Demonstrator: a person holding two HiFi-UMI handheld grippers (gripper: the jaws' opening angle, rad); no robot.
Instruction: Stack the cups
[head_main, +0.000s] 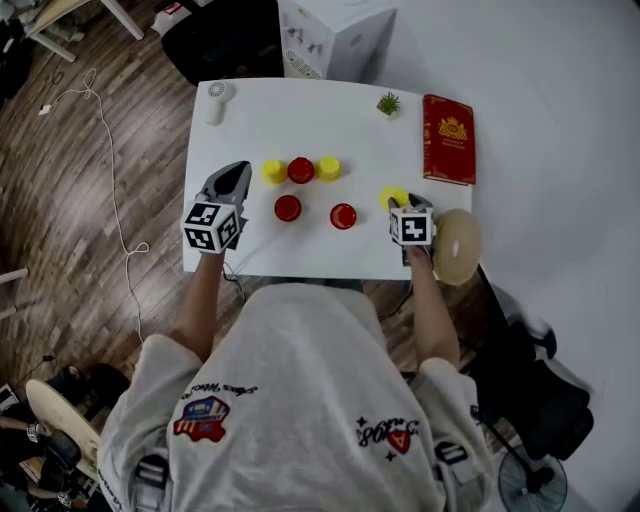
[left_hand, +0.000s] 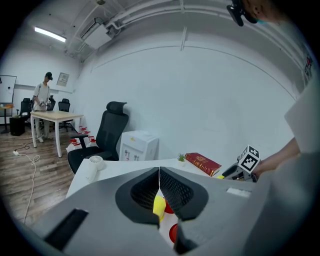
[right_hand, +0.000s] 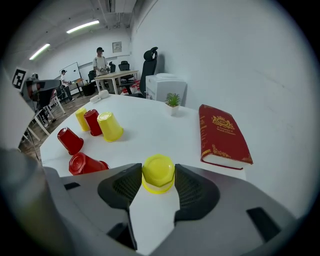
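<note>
Six plastic cups stand mouth-down on the white table (head_main: 260, 120), each alone: three yellow, three red. Left of the one red hardcover book (head_main: 448, 138) runs a row of yellow cup (head_main: 274, 171), red cup (head_main: 301, 170) and yellow cup (head_main: 328, 168). Two more red cups (head_main: 288, 208) (head_main: 343, 215) sit nearer the person. The third yellow cup (right_hand: 158, 170), just before the book, is clamped between the right gripper (right_hand: 159, 176) pads. The left gripper (left_hand: 159, 172), farthest from the book, has its jaws together, holding nothing.

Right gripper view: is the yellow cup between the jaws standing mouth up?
No: the yellow cup stands upside down, with its closed base on top and its wider rim on the white table.
</note>
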